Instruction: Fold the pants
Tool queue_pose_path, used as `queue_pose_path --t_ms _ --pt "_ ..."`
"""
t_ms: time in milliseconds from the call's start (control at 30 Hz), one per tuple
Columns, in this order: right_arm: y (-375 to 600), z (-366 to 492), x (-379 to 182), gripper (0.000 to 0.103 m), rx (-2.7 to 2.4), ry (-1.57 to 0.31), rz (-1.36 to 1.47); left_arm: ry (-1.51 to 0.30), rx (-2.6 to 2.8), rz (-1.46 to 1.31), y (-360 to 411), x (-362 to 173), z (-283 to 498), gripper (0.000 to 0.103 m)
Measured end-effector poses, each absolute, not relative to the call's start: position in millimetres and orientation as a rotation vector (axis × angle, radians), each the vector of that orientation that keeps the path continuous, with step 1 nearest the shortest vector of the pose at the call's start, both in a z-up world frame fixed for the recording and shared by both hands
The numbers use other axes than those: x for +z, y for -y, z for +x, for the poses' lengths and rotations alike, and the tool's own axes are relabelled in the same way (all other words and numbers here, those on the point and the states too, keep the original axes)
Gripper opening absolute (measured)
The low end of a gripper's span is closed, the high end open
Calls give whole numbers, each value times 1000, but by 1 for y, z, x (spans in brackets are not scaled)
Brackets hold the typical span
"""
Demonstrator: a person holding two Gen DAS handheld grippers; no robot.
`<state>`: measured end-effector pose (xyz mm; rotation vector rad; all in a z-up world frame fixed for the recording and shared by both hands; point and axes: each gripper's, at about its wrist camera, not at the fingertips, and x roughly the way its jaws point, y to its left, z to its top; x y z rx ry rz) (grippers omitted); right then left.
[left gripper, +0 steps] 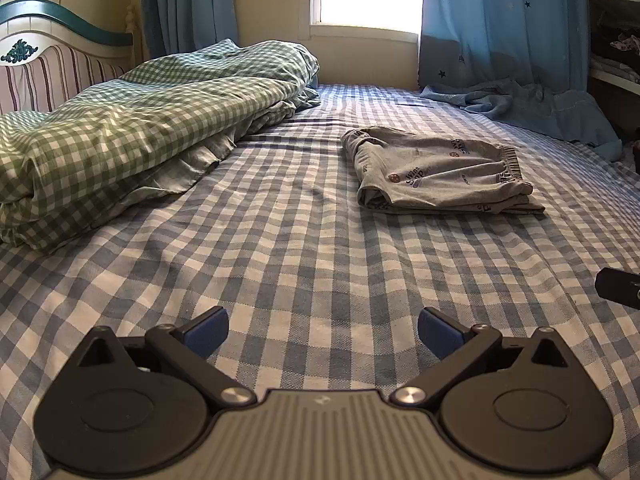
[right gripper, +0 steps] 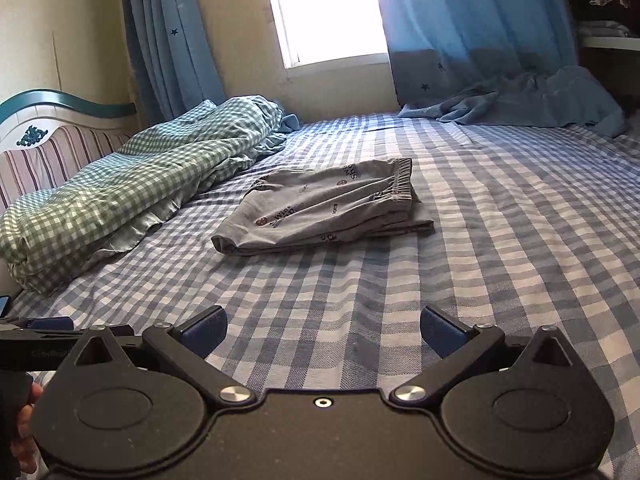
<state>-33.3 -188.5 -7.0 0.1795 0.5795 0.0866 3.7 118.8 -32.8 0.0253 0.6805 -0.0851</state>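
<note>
pants: grey printed pants [left gripper: 438, 172] lie folded in a compact stack on the bed [left gripper: 304, 264], waistband on the window side, touched by neither gripper.
left gripper: left gripper [left gripper: 323, 330] spread wide, holding nothing, low over the checked sheet, well short of the pants.
right gripper: right gripper [right gripper: 324, 330] likewise wide, holding nothing.
bedding: green checked duvet [left gripper: 132, 120] bunched by the headboard [left gripper: 52, 60].
far edge: blue curtain [left gripper: 504, 28] trailing onto the bed.

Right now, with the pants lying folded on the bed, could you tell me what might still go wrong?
1. The folded pants show loose layers sticking out beside the waistband; any nudge could undo the fold.
2. Both the left gripper and right gripper are open and empty, low over the checked bedsheet; closing there might snag the sheet and drag the pants.
</note>
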Motion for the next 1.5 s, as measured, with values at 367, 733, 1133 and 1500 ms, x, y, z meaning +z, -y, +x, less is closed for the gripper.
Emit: queue_pose_path --t_ms 367,733,1133,1500 --pt "185 -35 -7 102 90 -581 186 -688 -84 17 -124 -32 2 103" --pt "183 -36 -7 102 94 -581 187 -690 -83 22 -126 -34 1 103" --pt "180 -38 -6 102 77 -576 180 -696 -98 23 -124 -36 1 103" --pt "182 -38 -8 102 70 -576 178 -712 -109 1 -122 -38 5 103"
